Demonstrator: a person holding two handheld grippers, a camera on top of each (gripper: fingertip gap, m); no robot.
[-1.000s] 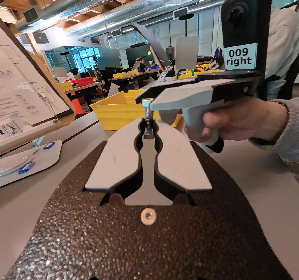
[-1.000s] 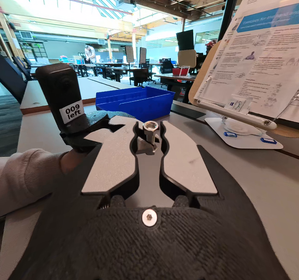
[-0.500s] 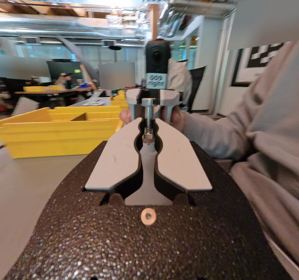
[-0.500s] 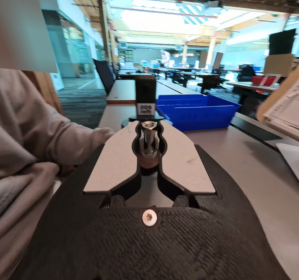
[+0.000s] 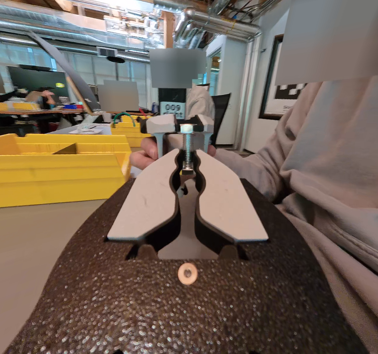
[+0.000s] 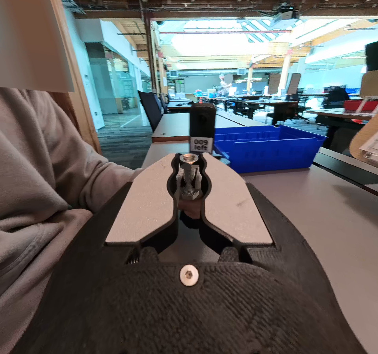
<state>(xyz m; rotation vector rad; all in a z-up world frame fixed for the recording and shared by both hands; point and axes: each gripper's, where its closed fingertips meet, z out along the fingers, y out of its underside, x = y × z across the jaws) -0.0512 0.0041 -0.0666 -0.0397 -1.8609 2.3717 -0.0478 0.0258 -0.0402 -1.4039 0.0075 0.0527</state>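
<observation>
The left hand-held gripper (image 5: 187, 159), two pale grey fingers (image 5: 151, 196) on a speckled dark brown body, is closed on the threaded shank of a silver steel bolt (image 5: 187, 149), whose hex head lies back between the fingers. At twelve o'clock the right hand-held gripper (image 5: 186, 128) faces it, its grey tips on either side of a silver hex nut (image 5: 185, 128) at the bolt's far end. A hand (image 5: 143, 153) grips its handle. At nine o'clock a yellow plastic bin (image 5: 61, 172) sits on the grey desk (image 5: 41, 241). A beige sleeve (image 5: 306, 159) fills three o'clock.
</observation>
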